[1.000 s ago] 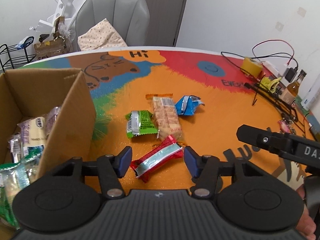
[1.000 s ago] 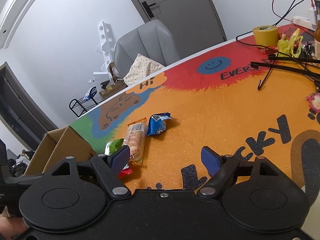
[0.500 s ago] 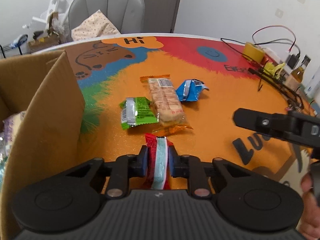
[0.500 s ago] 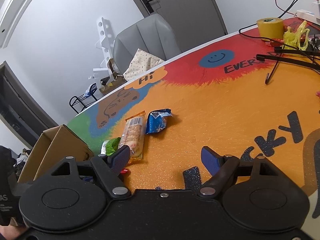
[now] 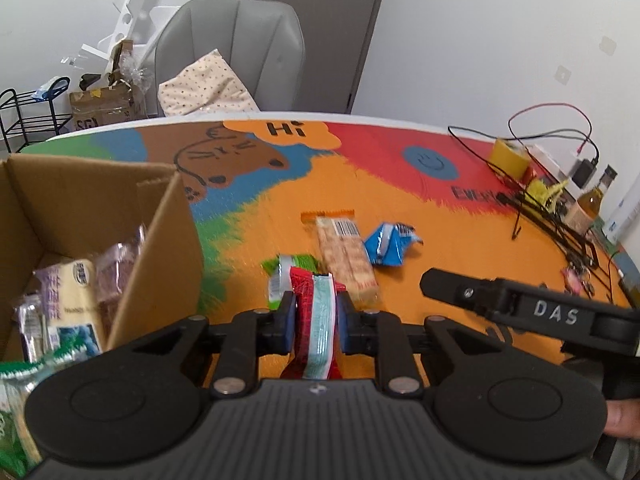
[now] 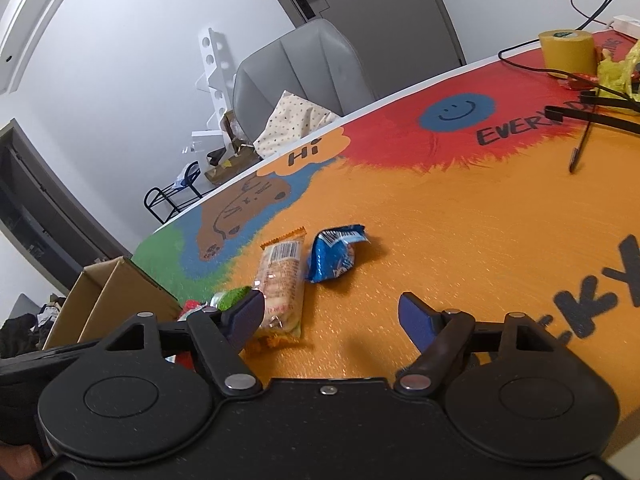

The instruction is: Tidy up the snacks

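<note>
My left gripper (image 5: 316,310) is shut on a red snack bar with a pale stripe (image 5: 320,344), held on edge just above the orange table. Behind it lie a green packet (image 5: 280,276), a long orange cracker pack (image 5: 344,256) and a blue packet (image 5: 388,246). An open cardboard box (image 5: 160,248) with several snacks inside stands at the left. In the right wrist view my right gripper (image 6: 332,312) has its jaws closing with nothing between them, just in front of the cracker pack (image 6: 280,280) and the blue packet (image 6: 332,256). The box (image 6: 108,296) is at the far left.
A yellow tape roll (image 5: 510,156), tangled cables (image 5: 552,208) and a bottle (image 5: 592,200) crowd the table's right edge. A grey chair (image 5: 232,52) with a dotted cushion (image 5: 204,88) stands behind the table. One finger of the right gripper (image 5: 500,304) reaches in from the right.
The left jaws closed on the red snack bar, turning it on edge, and raised it a little. The right gripper moved closer to the cracker pack and blue packet.
</note>
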{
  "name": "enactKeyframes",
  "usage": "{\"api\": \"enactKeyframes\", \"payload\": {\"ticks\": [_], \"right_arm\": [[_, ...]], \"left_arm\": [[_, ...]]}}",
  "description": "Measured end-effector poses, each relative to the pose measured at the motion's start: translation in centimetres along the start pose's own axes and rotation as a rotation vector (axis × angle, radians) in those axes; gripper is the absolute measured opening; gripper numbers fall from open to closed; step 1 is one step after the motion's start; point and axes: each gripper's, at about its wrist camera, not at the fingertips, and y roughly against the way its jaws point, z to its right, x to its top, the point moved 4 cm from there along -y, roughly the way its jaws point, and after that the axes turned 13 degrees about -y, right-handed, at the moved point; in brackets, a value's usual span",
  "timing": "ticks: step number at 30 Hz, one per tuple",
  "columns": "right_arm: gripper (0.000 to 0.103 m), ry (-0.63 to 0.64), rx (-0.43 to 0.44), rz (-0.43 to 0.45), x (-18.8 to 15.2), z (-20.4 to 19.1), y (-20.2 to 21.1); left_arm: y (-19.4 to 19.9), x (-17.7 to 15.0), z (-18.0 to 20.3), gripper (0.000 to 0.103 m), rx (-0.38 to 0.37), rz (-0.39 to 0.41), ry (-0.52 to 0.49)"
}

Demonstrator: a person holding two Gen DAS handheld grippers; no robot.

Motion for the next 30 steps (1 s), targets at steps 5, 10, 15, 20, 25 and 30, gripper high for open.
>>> {"api": "enactKeyframes", "payload": {"ticks": [5, 10, 15, 20, 25, 30], "right_arm": [[0.073, 0.0, -0.007, -0.003, 0.8, -0.5, -1.2], [0.071, 0.0, -0.028, -0.005, 1.6, -1.0, -2.6], [0.068, 0.004, -0.035, -0.015, 2.1, -1.2, -4.1], [0.056, 0.004, -0.037, -0.03, 2.1, -1.4, -5.5], [0.024, -0.008, -0.028, -0.038, 1.9, -1.0, -5.6], [0.021, -0.013, -0.033, -0.009, 1.7, -0.5, -4.0]], "left_arm": [[-0.1, 1.1, -0.2, 0.02, -0.004, 0.019, -0.003], [-0.8, 1.9, -0.6, 0.02, -0.014, 0.021, 0.013], [-1.6, 2.7, -1.3, 0.02, -0.013, 0.024, 0.035], [-2.3, 2.9, -1.7, 0.02, -0.005, 0.019, 0.044], [-2.6, 3.0, -1.6, 0.02, -0.009, 0.011, 0.04], [-2.4, 2.9, -1.6, 0.02, -0.011, 0.014, 0.045]]}}
